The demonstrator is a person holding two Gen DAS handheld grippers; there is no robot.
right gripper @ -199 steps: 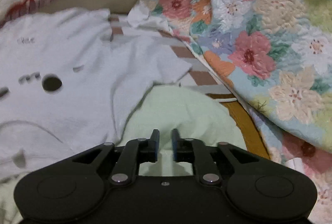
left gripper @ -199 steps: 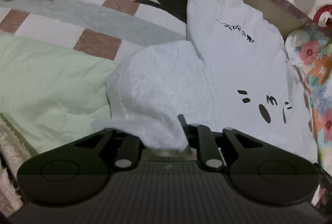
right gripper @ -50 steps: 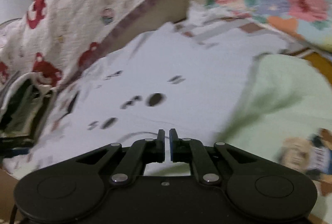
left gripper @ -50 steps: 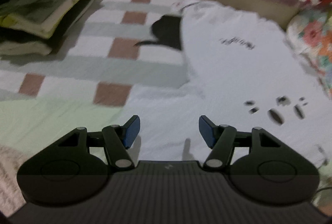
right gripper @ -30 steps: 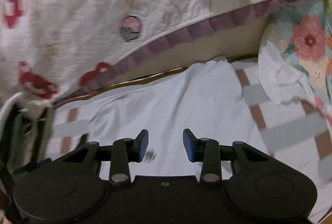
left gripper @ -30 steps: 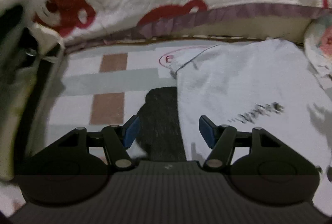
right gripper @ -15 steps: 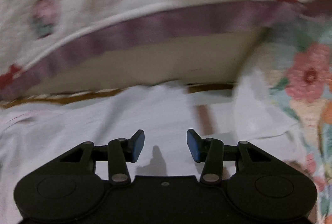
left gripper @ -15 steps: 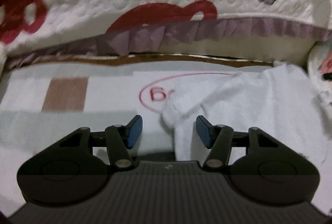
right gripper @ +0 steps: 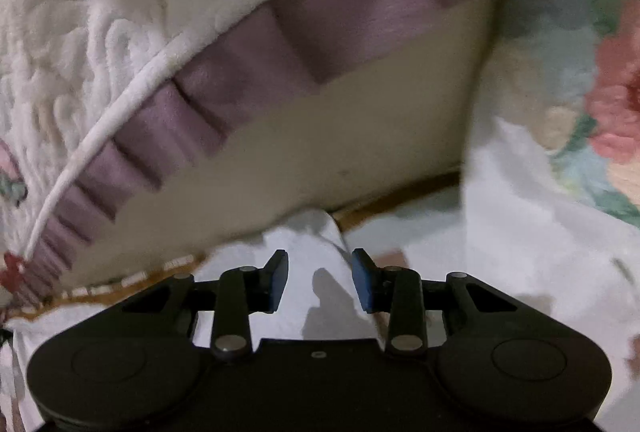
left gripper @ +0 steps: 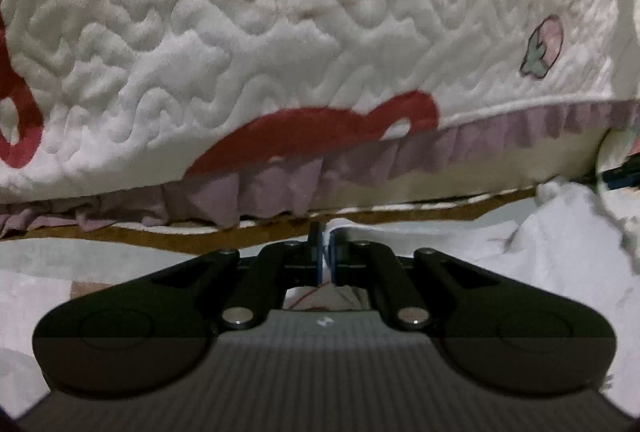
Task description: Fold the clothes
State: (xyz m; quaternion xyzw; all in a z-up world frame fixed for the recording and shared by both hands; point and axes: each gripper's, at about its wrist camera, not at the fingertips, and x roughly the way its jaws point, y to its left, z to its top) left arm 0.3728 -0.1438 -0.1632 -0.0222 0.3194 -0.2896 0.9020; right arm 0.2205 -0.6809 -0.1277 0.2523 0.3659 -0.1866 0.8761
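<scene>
The white garment (left gripper: 560,256) lay on the bed, close under the quilted bear-print cover (left gripper: 280,32); the left gripper (left gripper: 327,252) had its fingers pinched tight on a fold of the garment's edge; the right gripper (right gripper: 320,282) stood half apart, fingers closing, a garment corner (right gripper: 312,236) between them, not yet pressed.

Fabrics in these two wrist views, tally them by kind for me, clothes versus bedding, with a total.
Clothes: 1, the white shirt, pinched at its edge by the left gripper; the right gripper is closing around another corner.
Quilts: 2, the white quilt with red bears and purple ruffle and the floral quilt.
Checked sheet: 1.
Total: 4
</scene>
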